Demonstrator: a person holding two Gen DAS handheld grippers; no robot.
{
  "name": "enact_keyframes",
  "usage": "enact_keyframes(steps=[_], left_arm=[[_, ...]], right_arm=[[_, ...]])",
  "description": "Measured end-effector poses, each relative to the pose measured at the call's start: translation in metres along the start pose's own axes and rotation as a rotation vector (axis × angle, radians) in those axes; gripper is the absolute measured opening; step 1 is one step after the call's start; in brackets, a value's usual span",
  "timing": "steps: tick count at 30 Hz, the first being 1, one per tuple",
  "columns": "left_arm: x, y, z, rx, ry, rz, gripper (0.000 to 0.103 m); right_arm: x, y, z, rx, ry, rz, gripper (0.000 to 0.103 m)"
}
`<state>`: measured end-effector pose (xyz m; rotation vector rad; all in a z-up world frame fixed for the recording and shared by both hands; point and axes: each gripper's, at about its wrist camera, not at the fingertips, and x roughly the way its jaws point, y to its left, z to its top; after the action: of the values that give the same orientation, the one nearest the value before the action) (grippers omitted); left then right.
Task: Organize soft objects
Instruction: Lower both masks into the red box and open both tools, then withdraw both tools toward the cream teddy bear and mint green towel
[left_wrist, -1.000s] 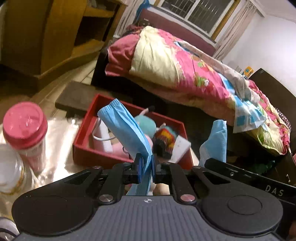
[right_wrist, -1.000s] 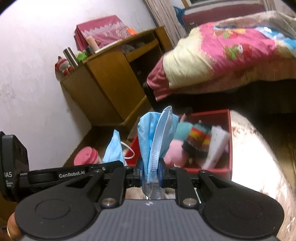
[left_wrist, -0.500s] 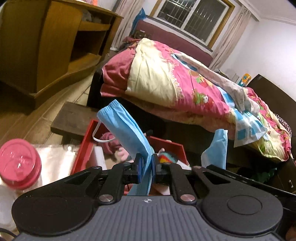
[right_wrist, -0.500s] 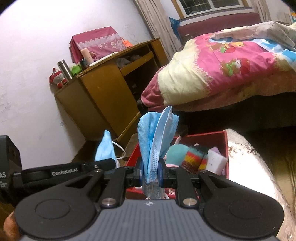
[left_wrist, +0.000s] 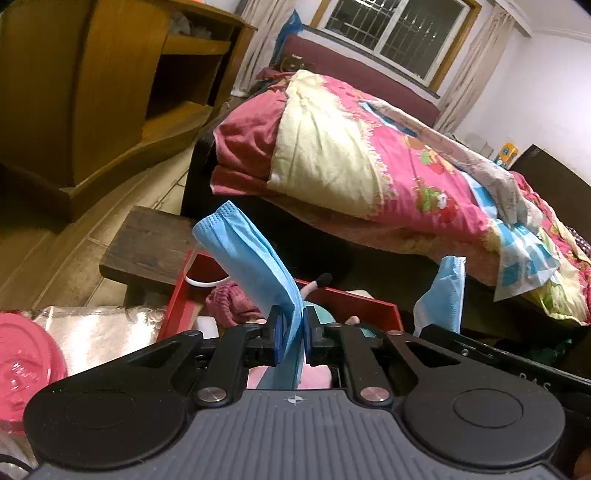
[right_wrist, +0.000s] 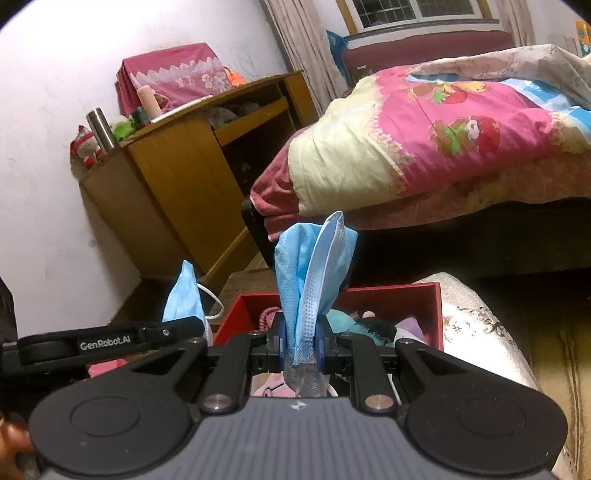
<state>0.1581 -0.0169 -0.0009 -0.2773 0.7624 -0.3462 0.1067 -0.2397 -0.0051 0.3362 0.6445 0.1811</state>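
My left gripper (left_wrist: 293, 334) is shut on a folded blue face mask (left_wrist: 247, 254) that sticks up from its jaws, white ear loop hanging. My right gripper (right_wrist: 301, 345) is shut on a second blue face mask (right_wrist: 314, 266), also upright. Both are held above the near side of a red tray (left_wrist: 177, 306), which also shows in the right wrist view (right_wrist: 402, 295). The tray holds several soft toys, among them a teal plush (right_wrist: 341, 317) and a pink knitted piece (left_wrist: 229, 301). Each gripper's mask shows in the other's view (left_wrist: 445, 291) (right_wrist: 184, 295).
The tray sits on a shiny patterned cloth (right_wrist: 476, 325). A pink-lidded jar (left_wrist: 26, 365) stands at the left. Beyond are a dark wooden block (left_wrist: 147, 240), a bed with a pink quilt (left_wrist: 388, 166) and a wooden cabinet (right_wrist: 173, 177).
Both grippers have risen and tilted up, masks still held. The tray and jar have slid lower in both views and more of the bed and floor shows.
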Motion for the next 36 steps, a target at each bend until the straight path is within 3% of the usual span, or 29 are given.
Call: enact_keyframes(steps=[10, 13, 16, 17, 19, 23, 36], left_arm=[[0.025, 0.007, -0.002, -0.007, 0.027, 0.012, 0.01], [0.026, 0.007, -0.003, 0.001, 0.032, 0.017, 0.02], [0.025, 0.01, -0.003, -0.002, 0.025, 0.03, 0.039], [0.026, 0.01, -0.003, -0.005, 0.024, 0.032, 0.044], [0.025, 0.011, -0.003, -0.005, 0.026, 0.032, 0.045], [0.021, 0.01, -0.004, -0.005, 0.013, 0.04, 0.064], [-0.011, -0.001, -0.019, -0.023, 0.054, -0.023, 0.07]], right_arm=[[0.033, -0.004, 0.0, -0.036, 0.028, -0.032, 0.0], [0.039, -0.006, -0.001, -0.046, 0.028, -0.062, 0.001], [0.042, -0.008, -0.002, -0.059, 0.03, -0.074, 0.027], [0.042, -0.009, -0.002, -0.059, 0.026, -0.086, 0.028], [0.041, -0.01, -0.002, -0.056, 0.026, -0.086, 0.028], [0.037, -0.012, 0.0, -0.037, 0.024, -0.084, 0.029], [-0.001, -0.016, -0.014, -0.003, 0.033, -0.059, 0.03]])
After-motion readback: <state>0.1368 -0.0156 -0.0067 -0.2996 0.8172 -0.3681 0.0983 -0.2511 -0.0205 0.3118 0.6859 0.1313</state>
